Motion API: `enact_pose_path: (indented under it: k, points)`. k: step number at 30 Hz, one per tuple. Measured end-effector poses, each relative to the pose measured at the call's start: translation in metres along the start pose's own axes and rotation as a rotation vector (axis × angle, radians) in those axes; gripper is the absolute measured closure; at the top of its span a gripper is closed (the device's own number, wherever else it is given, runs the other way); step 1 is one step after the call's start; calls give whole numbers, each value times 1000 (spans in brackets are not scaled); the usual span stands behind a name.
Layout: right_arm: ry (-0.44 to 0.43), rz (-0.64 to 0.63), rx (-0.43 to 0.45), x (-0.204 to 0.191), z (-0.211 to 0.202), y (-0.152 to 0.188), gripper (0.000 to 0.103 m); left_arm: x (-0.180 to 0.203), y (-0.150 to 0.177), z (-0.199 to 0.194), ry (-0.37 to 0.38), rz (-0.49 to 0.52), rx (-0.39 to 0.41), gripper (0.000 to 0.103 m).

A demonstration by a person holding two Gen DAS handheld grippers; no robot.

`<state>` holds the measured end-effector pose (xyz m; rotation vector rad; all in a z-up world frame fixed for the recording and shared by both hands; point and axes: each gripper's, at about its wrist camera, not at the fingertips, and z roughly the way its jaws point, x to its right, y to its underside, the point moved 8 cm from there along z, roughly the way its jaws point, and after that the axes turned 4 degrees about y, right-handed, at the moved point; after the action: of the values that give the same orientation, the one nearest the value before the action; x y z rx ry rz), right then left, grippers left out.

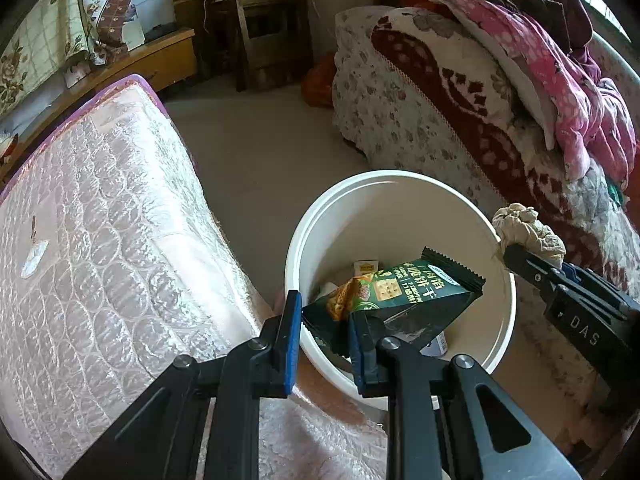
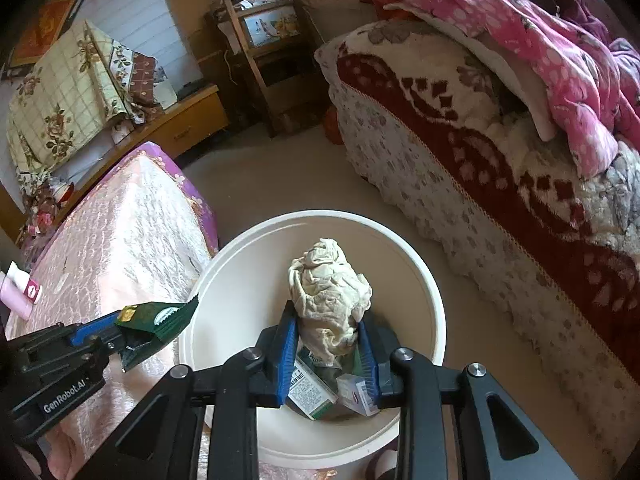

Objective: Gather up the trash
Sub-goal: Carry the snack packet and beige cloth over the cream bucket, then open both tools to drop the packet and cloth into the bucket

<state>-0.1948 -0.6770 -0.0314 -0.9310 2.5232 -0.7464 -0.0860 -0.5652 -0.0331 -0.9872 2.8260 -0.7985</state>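
A white round bin [image 1: 308, 240] stands on the floor between two beds; it also shows in the right wrist view [image 2: 434, 312]. My left gripper [image 1: 324, 320] is over the bin's near rim, jaws parted, with a green cracker wrapper [image 1: 404, 292] resting against the right finger; the wrapper looks loose. In the right wrist view the wrapper [image 2: 156, 320] sits at the left gripper's tips. My right gripper [image 2: 328, 344] is shut on a crumpled beige paper wad [image 2: 328, 292] above the bin. The wad also shows in the left wrist view [image 1: 528, 232]. Small cartons [image 2: 312, 392] lie in the bin.
A pink quilted mattress [image 1: 100, 220] is on the left, carrying a pink tube [image 2: 18, 288]. A bed with a floral red blanket [image 1: 440, 92] and pink clothes [image 2: 540, 48] is on the right. A wooden chair [image 1: 268, 20] and low cabinet [image 2: 188, 124] stand at the back.
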Motion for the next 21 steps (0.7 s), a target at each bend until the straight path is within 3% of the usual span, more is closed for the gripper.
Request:
enact_pose_path:
  k: [8,15,16,17,19,21]
  points:
    - [-4,11,-2,1,0,1,71,-2,-1,1,-6,-16,3,80]
    - [-12,22,3,1,0,0,71,3,-2,-5,34,-7,19,78]
    - [-8,26,1,1,0,0,65,5,-2,-6,40,-2,23,73]
    - [-7,29,-2,1,1,0,44,6,-2,-7,35,5,27,69]
    - [-2,40,4,1,1,-1,22,6,-2,-9,33,14,34,54]
    - [-24,57,24,1,-3,-3,22,4,-1,-13,26,13,50,53]
